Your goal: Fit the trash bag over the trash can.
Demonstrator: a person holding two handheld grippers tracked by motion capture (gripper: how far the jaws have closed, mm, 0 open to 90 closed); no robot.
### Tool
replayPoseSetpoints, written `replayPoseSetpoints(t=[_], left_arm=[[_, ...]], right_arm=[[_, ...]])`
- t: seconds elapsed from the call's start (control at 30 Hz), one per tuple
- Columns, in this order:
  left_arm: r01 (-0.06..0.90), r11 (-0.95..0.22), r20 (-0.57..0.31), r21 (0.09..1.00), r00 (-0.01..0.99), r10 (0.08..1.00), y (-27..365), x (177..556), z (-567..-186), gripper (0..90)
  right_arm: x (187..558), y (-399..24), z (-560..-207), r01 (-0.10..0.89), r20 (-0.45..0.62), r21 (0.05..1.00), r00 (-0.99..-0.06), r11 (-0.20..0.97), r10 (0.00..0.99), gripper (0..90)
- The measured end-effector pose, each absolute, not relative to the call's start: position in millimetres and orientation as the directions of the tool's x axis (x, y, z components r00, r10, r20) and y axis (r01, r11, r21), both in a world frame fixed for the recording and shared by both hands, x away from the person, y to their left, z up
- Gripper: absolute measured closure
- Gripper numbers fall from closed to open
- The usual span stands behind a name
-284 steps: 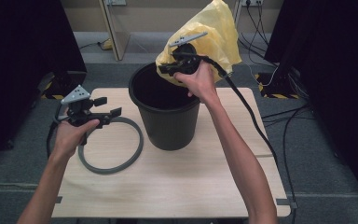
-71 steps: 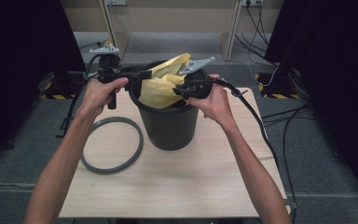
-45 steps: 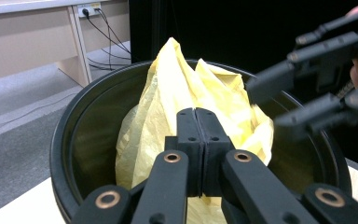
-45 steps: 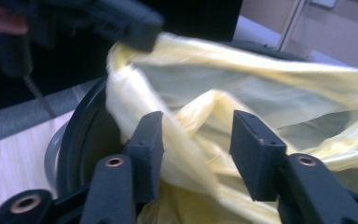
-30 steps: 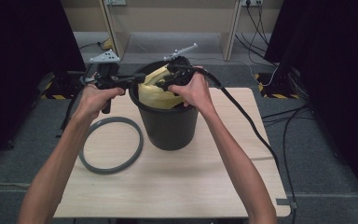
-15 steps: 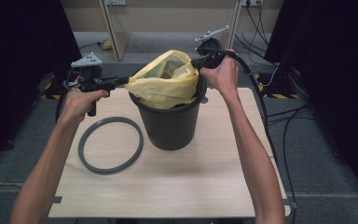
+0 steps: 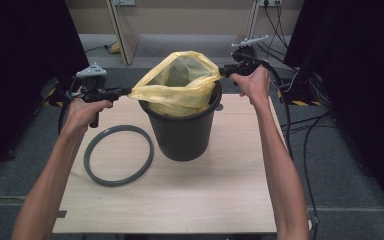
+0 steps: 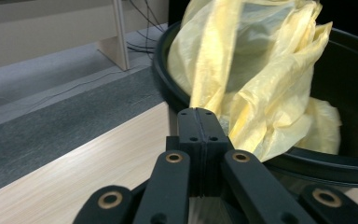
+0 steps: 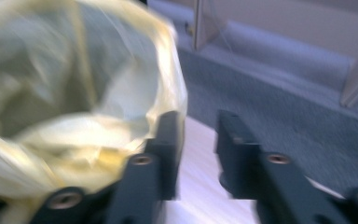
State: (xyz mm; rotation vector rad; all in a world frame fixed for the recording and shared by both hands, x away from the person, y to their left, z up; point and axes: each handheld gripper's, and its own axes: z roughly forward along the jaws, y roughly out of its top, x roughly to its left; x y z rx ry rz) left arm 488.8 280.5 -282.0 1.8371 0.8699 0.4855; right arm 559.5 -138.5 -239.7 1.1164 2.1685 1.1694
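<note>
A thin yellow plastic bag (image 7: 180, 85) is stretched wide open above the black bucket (image 7: 182, 135) in the middle of the table, its lower part hanging inside. My left gripper (image 7: 129, 91) is at the bucket's left, shut on the bag's left edge; in the left gripper view the closed gripper (image 8: 196, 114) pinches the bag (image 8: 261, 84) in front of the bucket's rim (image 8: 335, 163). My right gripper (image 7: 222, 72) is at the bag's right corner. Its jaws (image 9: 198, 126) have just been opening and stand apart, the gap between them bare. The bag's rim (image 9: 74, 93) drapes against one jaw.
A grey plastic ring (image 7: 119, 155) lies flat on the wooden table (image 7: 205, 200), left of the bucket. Cables trail from the right gripper down past the table's right edge. Grey floor and furniture legs lie beyond the far edge.
The two hands have pulled apart from over the bucket's middle, left hand to the left, right hand to the right. The bag has come up and its mouth has spread open.
</note>
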Motion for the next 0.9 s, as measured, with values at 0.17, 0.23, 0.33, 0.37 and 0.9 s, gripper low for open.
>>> replayPoseSetpoints(t=[0.17, 0.23, 0.33, 0.37, 0.9], left_arm=[[0.335, -0.252, -0.045, 0.908, 0.675, 0.736, 275.0, 485.2, -281.4, 90.0], [0.338, -0.256, -0.044, 0.906, 0.676, 0.736, 274.4, 484.8, -282.0, 90.0], [0.338, -0.248, -0.052, 0.908, 0.678, 0.733, 275.3, 482.4, -283.8, 90.0], [0.337, -0.246, -0.055, 0.909, 0.681, 0.731, 275.6, 480.7, -284.9, 89.9], [0.342, -0.156, -0.134, 0.927, 0.686, 0.715, 277.0, 478.2, -280.4, 67.8]], right_arm=[[541.1, -127.4, -220.9, 0.406, 0.027, 0.867, -0.617, 0.289, 0.786, 55.2], [532.1, -117.9, -215.9, 0.400, 0.040, 0.868, -0.648, 0.295, 0.760, 54.0], [526.0, -104.6, -217.4, 0.403, 0.008, 0.849, -0.657, 0.343, 0.753, 48.6], [523.7, -98.4, -223.3, 0.404, 0.010, 0.840, -0.678, 0.361, 0.735, 43.6], [534.0, -89.7, -247.1, 0.419, 0.070, 0.828, -0.736, 0.372, 0.674, 84.5]])
